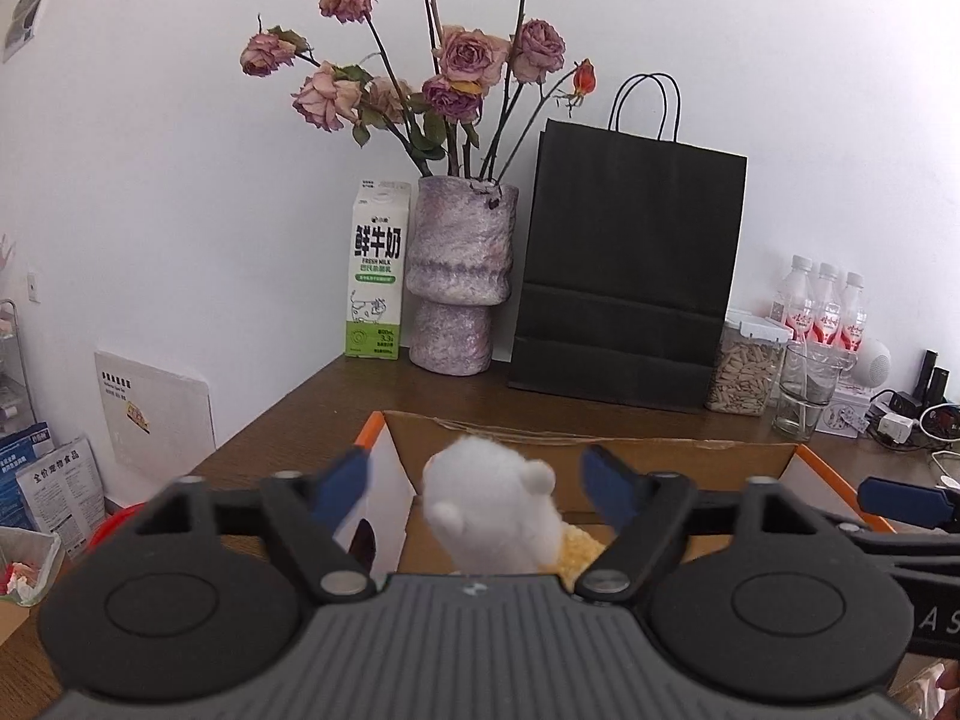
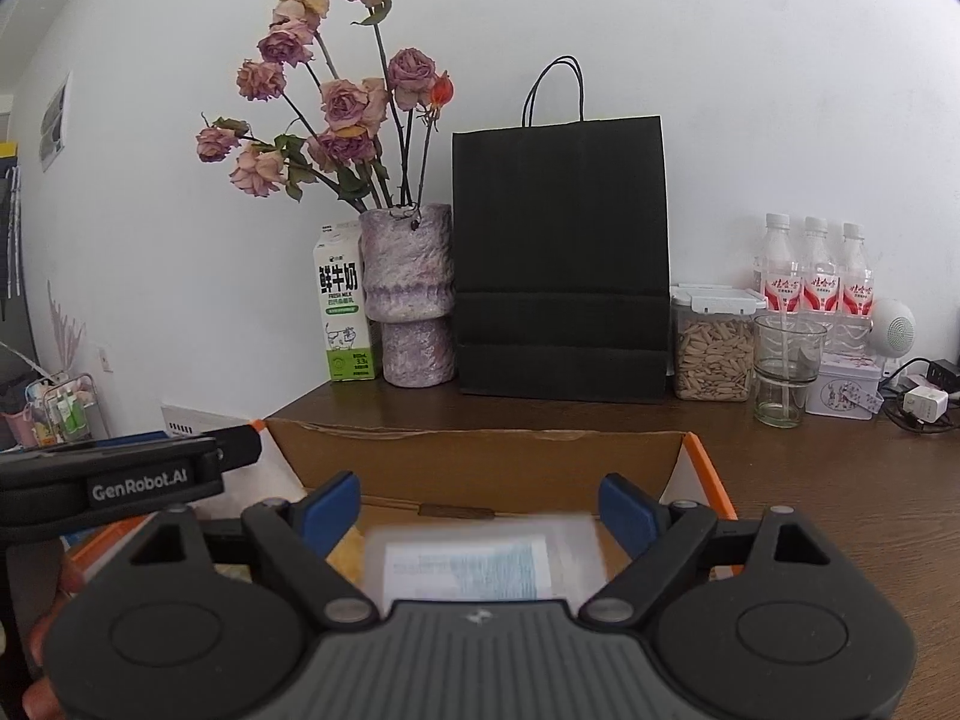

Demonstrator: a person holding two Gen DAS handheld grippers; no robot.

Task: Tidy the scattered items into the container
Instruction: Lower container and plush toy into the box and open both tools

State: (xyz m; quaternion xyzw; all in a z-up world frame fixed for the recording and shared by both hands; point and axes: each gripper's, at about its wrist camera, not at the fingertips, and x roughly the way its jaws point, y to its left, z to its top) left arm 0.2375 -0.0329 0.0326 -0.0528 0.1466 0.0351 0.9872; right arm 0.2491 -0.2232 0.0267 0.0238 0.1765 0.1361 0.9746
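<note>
An open cardboard box with orange edges [image 1: 690,456] sits on the brown table; it also shows in the right wrist view [image 2: 480,450]. My left gripper [image 1: 477,474] is open above the box, its blue fingers apart on either side of a white plush toy [image 1: 492,510] that touches neither finger. A yellow soft item [image 1: 579,549] lies beside the toy in the box. My right gripper [image 2: 480,507] is open over the box, above a blurred clear packet with a white and blue label [image 2: 474,558]. The right gripper's finger [image 1: 900,501] shows at the left view's right edge.
Along the back wall stand a milk carton [image 1: 375,270], a purple vase of dried roses [image 1: 459,276], a black paper bag [image 1: 627,276], a seed jar [image 2: 714,348], a glass [image 2: 786,366], three bottles [image 2: 816,276] and chargers with cables [image 2: 924,402].
</note>
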